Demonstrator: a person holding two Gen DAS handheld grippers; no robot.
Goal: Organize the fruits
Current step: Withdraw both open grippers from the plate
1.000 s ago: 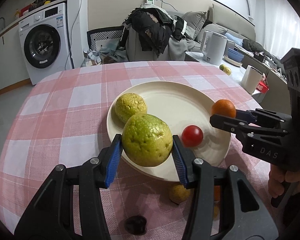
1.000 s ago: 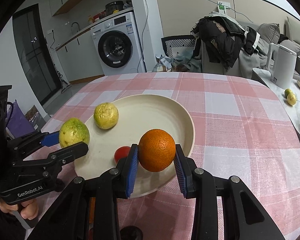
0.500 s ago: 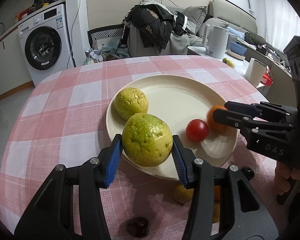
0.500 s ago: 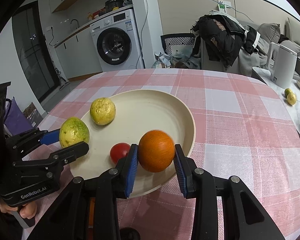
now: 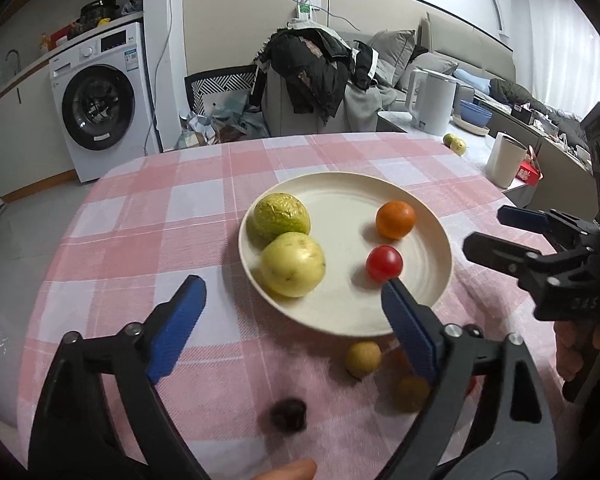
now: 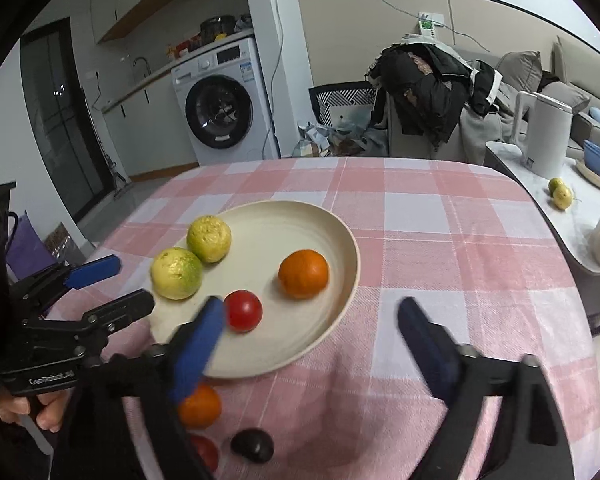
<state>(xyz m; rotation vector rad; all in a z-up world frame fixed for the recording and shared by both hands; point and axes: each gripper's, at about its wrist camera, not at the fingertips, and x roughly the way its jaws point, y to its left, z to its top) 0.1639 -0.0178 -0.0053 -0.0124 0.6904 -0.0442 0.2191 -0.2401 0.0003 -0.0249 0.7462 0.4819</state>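
A cream plate (image 5: 440, 240) on the pink checked cloth holds two green-yellow guavas (image 5: 282, 216) (image 5: 293, 264), an orange (image 5: 395, 219) and a red tomato (image 5: 384, 263). My left gripper (image 5: 292, 286) sits just short of the nearer guava, its jaws opening with nothing between them. In the right wrist view the same plate (image 6: 348, 248) carries the orange (image 6: 303, 274) and tomato (image 6: 243, 311). My right gripper (image 6: 311, 308) hangs over the plate's near edge, its jaws opening and empty, with the orange lying free beyond the tips.
Loose on the cloth near me lie a small yellow fruit (image 5: 363, 354), a dark fruit (image 6: 252, 444), another orange (image 6: 200, 406) and a red one (image 6: 206, 452). A washing machine (image 6: 220, 108), a clothes-draped chair (image 5: 312, 76) and a side counter with a kettle (image 6: 544, 136) stand beyond the table.
Both grippers have opened wide and drawn back a little. The guava left the left jaws and the orange left the right jaws; both now rest on the plate.
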